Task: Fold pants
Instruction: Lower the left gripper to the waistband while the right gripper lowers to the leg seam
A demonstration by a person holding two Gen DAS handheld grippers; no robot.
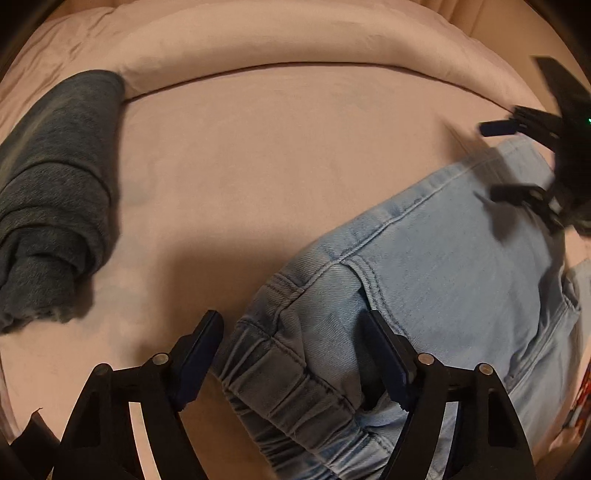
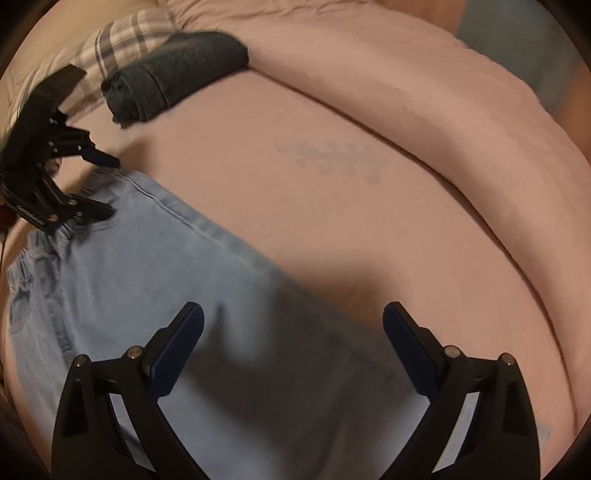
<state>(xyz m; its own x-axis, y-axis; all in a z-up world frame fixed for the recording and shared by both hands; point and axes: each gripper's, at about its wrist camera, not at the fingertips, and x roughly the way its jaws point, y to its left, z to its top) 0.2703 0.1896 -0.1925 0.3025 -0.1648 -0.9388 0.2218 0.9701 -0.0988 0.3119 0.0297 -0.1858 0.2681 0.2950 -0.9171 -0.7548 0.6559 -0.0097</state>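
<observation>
Light blue jeans (image 1: 443,258) lie flat on a pink bed sheet (image 1: 258,166). In the left wrist view my left gripper (image 1: 291,325) points down at the elastic waistband (image 1: 277,369). Its jaws stand apart astride the waistband corner, one finger (image 1: 207,332) over bare sheet and the other on the denim, without pinching it. In the right wrist view my right gripper (image 2: 291,314) hovers open over the jeans (image 2: 147,258) near their upper edge, nothing between its fingers. Each view catches the other tool: the right gripper (image 1: 495,160) at the far right, the left gripper (image 2: 110,186) at the far left.
A folded dark grey garment (image 1: 55,203) lies on the sheet to the left, also seen as a dark grey garment (image 2: 177,70) at the back. A rolled pink duvet (image 1: 295,44) borders the far side. A plaid pillow (image 2: 122,33) sits behind it.
</observation>
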